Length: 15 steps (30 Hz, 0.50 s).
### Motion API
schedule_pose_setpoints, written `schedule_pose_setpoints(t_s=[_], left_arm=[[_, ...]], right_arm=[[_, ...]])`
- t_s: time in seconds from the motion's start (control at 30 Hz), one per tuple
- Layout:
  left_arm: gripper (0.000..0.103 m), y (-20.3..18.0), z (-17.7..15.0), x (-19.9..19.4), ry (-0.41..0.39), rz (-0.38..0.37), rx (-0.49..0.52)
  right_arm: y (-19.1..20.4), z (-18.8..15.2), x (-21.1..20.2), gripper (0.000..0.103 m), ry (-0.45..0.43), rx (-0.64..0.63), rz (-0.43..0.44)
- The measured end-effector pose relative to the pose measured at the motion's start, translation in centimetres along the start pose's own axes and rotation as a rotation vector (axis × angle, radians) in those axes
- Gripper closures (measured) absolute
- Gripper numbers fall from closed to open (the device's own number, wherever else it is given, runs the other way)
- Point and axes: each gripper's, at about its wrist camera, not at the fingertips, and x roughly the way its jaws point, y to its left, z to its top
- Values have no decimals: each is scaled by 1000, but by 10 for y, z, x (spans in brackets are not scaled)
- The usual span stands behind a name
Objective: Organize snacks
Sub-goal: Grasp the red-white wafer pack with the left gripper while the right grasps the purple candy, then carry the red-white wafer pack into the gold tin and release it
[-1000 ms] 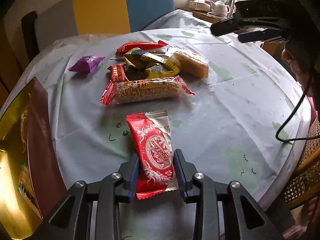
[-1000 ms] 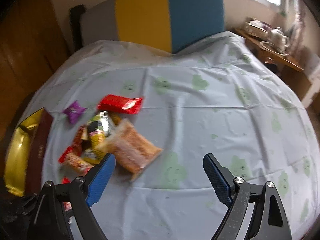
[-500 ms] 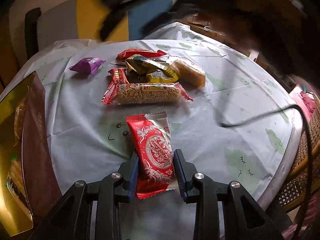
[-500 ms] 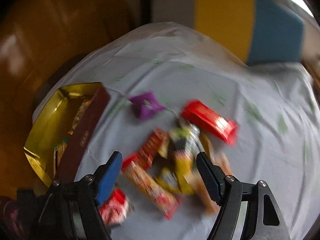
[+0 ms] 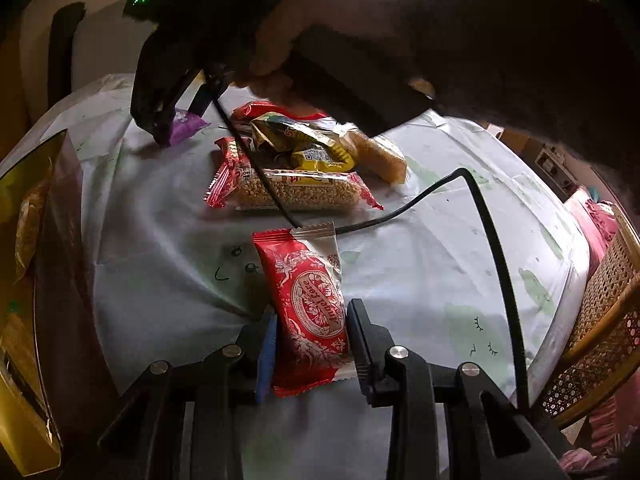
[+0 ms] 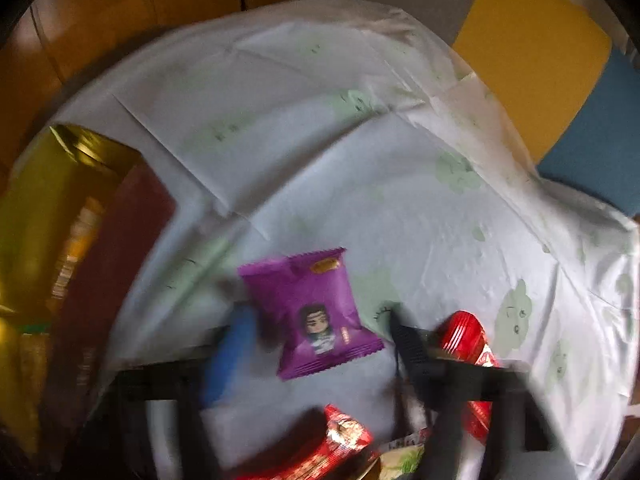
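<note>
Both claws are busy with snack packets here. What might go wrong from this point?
The black cable trails over the red packet in the left gripper; lifting could snag it. The right gripper straddles the purple packet, open and blurred with motion, so it may close off-centre. The neighbouring red wrapper might get knocked.

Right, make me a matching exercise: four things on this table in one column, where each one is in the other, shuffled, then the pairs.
Things
1. purple snack packet
2. red-and-white snack packet
3. puffed-grain bar
4. gold-lined box

Places
A. at the table's left edge
B. between the open right gripper's fingers
C. under a black cable
D. clamped in the left gripper

Pairs: 1-B, 2-D, 3-C, 4-A
</note>
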Motion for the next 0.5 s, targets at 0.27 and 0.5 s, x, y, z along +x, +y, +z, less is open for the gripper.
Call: schedule_pose_setpoints(t_s=[0.27, 0.5], left_arm=[[70, -3, -1, -1, 4, 21, 0], [71, 2, 8, -2, 38, 10, -42]], right_arm=[[-8, -60, -75, 64, -97, 63, 61], [-27, -149, -124, 64, -109, 175, 69]])
